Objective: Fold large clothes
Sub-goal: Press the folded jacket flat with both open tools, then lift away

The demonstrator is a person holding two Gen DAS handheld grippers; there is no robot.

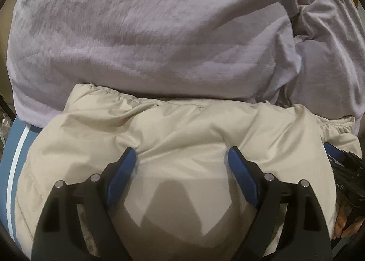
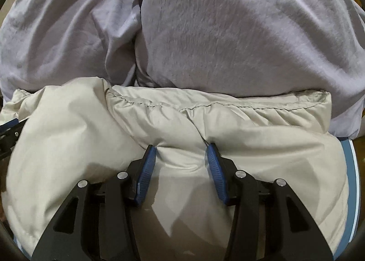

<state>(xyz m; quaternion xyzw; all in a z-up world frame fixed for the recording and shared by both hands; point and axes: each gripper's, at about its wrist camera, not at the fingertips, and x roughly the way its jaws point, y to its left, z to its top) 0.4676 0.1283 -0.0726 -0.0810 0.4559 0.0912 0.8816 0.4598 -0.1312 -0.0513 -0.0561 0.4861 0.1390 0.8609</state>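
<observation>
A beige puffer jacket (image 1: 182,128) lies bunched on a blue surface, and it also shows in the right wrist view (image 2: 228,122) with its gathered hem seam along the top. My left gripper (image 1: 182,156) is open, its blue pads pressed down on the beige fabric, nothing pinched between them. My right gripper (image 2: 181,152) is open too, its tips resting on the jacket just below the hem seam. The right gripper's body (image 1: 349,169) shows at the right edge of the left wrist view.
A lilac fleece blanket or garment (image 1: 148,33) is heaped behind the jacket, also in the right wrist view (image 2: 228,33). The blue surface with a white stripe (image 1: 13,169) shows at the left and at the right (image 2: 352,169).
</observation>
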